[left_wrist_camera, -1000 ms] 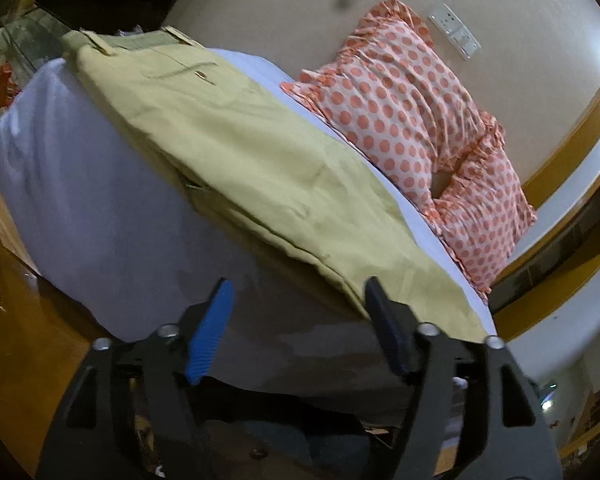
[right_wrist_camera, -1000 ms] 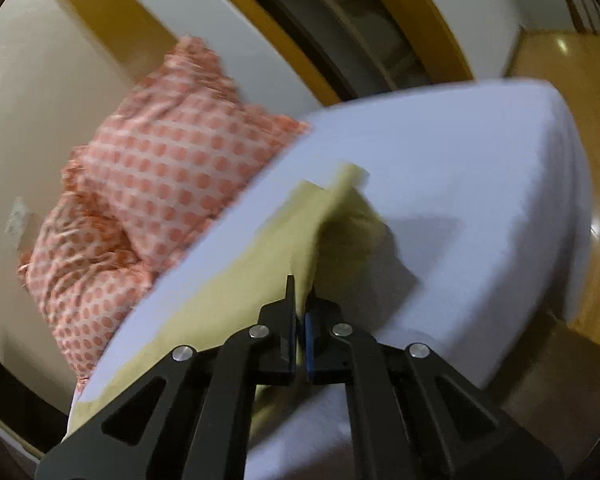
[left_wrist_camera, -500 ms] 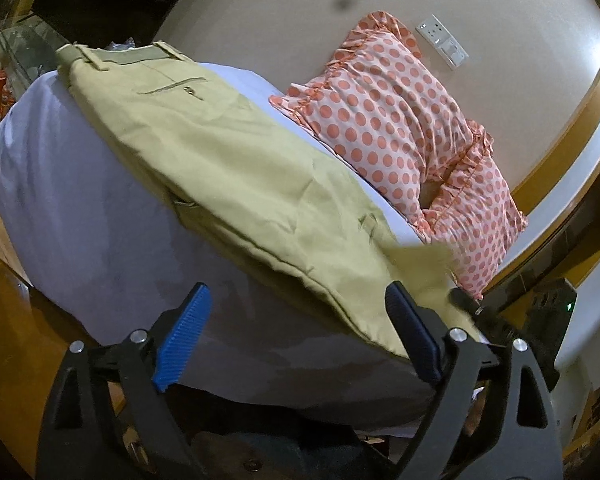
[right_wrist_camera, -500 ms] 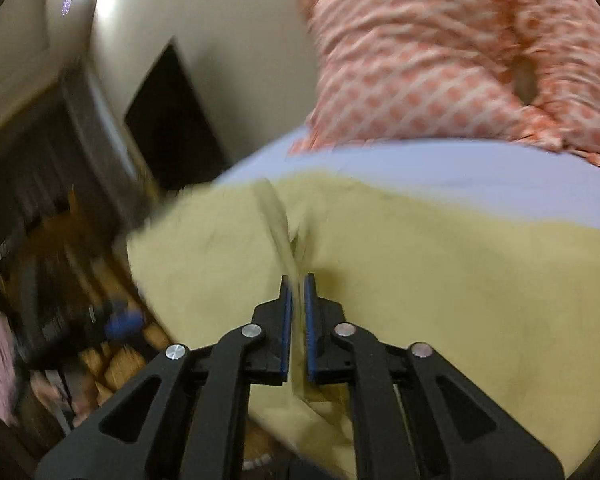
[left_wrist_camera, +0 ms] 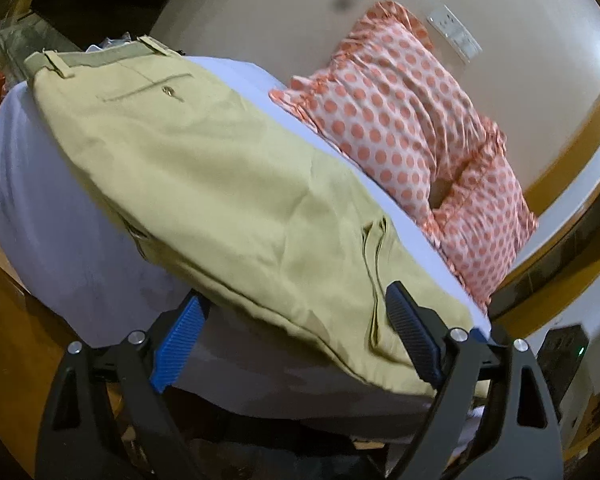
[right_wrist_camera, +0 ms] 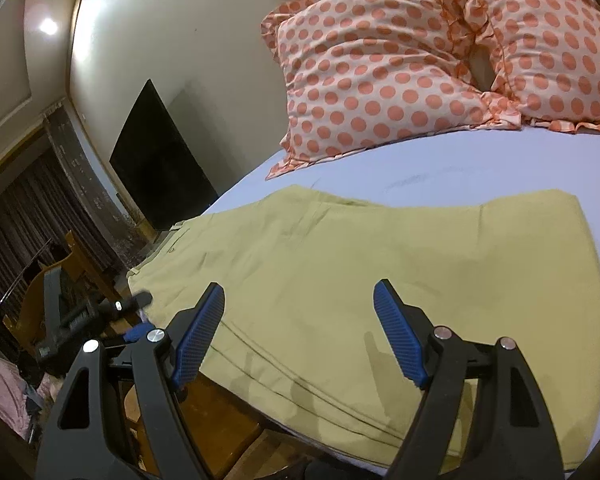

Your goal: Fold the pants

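Note:
The khaki pants (left_wrist_camera: pixel 228 184) lie folded along the near edge of the bed, waistband with belt loops at the far left. In the right wrist view the pants (right_wrist_camera: pixel 380 280) lie flat as a broad folded panel. My left gripper (left_wrist_camera: pixel 296 340) is open and empty, just off the bed edge below the pants' hem. My right gripper (right_wrist_camera: pixel 300 336) is open and empty, hovering over the pants' near edge. The left gripper also shows in the right wrist view (right_wrist_camera: pixel 100 312) at the left.
The bed sheet (left_wrist_camera: pixel 40 208) is pale lavender. Two orange polka-dot pillows (right_wrist_camera: pixel 420 60) lean on the wall behind the pants. A dark TV (right_wrist_camera: pixel 160 160) and a wooden chair (right_wrist_camera: pixel 60 272) stand at the left. Wooden floor (left_wrist_camera: pixel 4 340) lies below the bed.
My right gripper carried the pants leg over toward the waistband, then opened and let it go. The pants now lie folded. My left gripper stayed open and shifted slightly.

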The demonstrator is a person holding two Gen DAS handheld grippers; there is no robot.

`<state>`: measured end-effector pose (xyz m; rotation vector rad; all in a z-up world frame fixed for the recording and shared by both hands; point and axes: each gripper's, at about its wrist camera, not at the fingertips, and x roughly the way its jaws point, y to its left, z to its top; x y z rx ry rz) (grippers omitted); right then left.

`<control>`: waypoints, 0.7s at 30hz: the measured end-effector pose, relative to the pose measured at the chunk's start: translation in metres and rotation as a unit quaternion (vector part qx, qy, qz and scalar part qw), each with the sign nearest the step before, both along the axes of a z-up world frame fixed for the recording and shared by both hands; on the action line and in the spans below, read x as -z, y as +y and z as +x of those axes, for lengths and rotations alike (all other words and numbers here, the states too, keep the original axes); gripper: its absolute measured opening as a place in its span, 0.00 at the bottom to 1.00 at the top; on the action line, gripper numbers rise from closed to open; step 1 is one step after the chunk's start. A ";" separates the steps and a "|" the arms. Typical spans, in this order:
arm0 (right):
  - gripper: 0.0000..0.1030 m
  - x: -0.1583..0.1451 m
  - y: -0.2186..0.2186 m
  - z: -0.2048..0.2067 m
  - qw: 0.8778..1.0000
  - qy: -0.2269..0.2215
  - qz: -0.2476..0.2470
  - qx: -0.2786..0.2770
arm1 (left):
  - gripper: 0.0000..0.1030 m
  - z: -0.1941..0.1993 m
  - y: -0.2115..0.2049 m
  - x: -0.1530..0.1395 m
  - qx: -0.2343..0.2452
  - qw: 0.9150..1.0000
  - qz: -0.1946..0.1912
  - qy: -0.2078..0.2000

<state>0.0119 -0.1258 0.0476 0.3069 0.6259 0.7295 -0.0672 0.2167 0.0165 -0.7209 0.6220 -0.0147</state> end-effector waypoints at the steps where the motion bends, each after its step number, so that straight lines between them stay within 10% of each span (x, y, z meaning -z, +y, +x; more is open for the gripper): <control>1: 0.76 0.000 0.001 -0.001 1.000 0.001 0.000 -0.002 | 0.85 0.000 0.003 -0.002 -0.005 1.000 0.001 0.000; 6: 0.77 0.006 -0.003 -0.002 1.000 0.010 0.007 0.000 | 0.83 0.005 0.039 -0.013 -0.053 0.998 0.003 -0.017; 10: 0.77 0.009 -0.008 -0.002 1.000 0.016 0.013 0.006 | 0.74 0.015 0.100 0.003 -0.127 0.988 -0.088 -0.013; 13: 0.78 0.009 -0.014 -0.004 1.000 0.015 0.017 0.011 | 0.55 0.019 0.132 0.014 -0.163 0.977 -0.135 -0.012; 15: 0.78 0.010 -0.020 -0.003 0.999 0.017 0.022 0.017 | 0.26 0.023 0.144 0.020 -0.172 0.974 -0.148 0.000; 18: 0.78 0.010 -0.031 -0.001 0.999 0.019 0.027 0.028 | 0.12 0.035 0.142 0.009 -0.178 0.978 -0.096 0.047; 21: 0.78 0.006 -0.055 -0.003 0.998 0.007 0.034 0.059 | 0.10 0.055 0.104 -0.046 -0.149 0.987 0.036 0.048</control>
